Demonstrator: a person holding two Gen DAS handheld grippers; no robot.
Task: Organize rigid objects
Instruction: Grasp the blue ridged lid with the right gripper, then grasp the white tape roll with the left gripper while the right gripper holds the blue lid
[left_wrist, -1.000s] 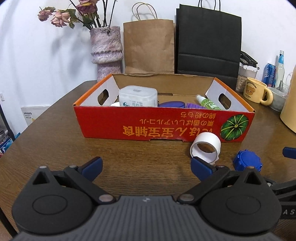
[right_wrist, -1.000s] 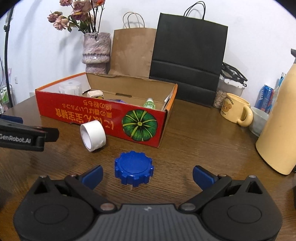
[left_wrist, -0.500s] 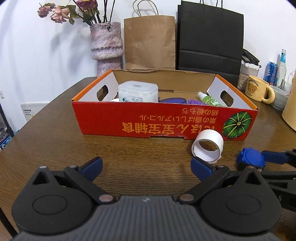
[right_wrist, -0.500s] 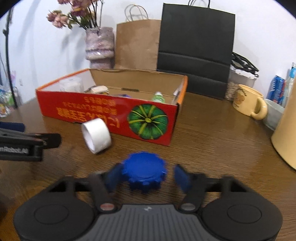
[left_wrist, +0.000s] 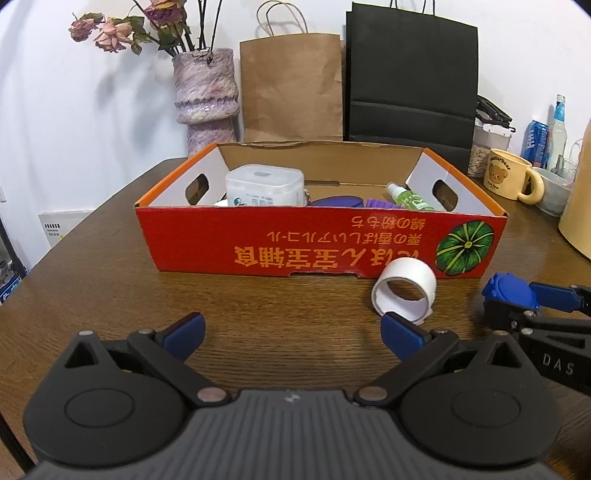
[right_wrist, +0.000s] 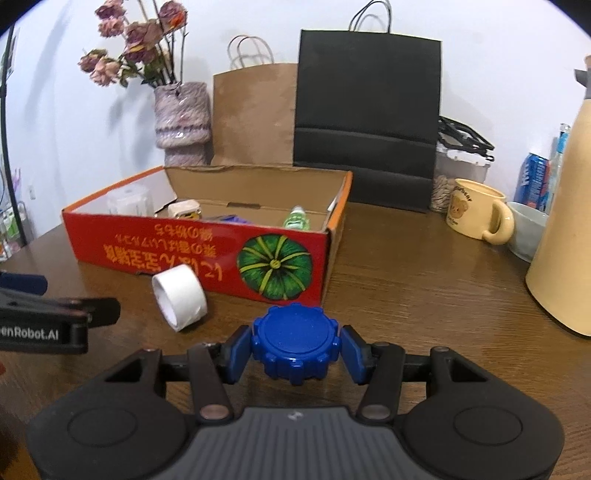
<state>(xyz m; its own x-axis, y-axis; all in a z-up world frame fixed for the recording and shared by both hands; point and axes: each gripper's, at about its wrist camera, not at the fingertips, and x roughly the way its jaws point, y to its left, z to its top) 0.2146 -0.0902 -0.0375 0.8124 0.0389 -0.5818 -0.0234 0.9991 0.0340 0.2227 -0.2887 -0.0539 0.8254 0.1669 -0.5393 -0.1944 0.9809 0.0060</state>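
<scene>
My right gripper (right_wrist: 294, 349) is shut on a blue ridged cap (right_wrist: 294, 341), held just above the wooden table in front of the red cardboard box (right_wrist: 207, 247). The cap also shows at the right of the left wrist view (left_wrist: 511, 291), between the right gripper's fingers (left_wrist: 554, 295). A white tape roll (left_wrist: 404, 293) lies on its side against the box front (left_wrist: 321, 240); it also shows in the right wrist view (right_wrist: 181, 295). My left gripper (left_wrist: 291, 330) is open and empty, low over the table, with the roll just beyond its right fingertip.
The box holds a clear plastic container (left_wrist: 264, 184), purple items (left_wrist: 336, 201) and a green bottle (left_wrist: 408, 195). Behind stand a vase (left_wrist: 207, 96), a brown bag (left_wrist: 291, 85) and a black bag (left_wrist: 410, 77). A yellow mug (right_wrist: 476, 218), a bowl (right_wrist: 526, 230) and a tan jug (right_wrist: 565, 229) stand right.
My right gripper moved forward over the blue cap and closed on it. My left gripper stayed open and drifted slightly.
</scene>
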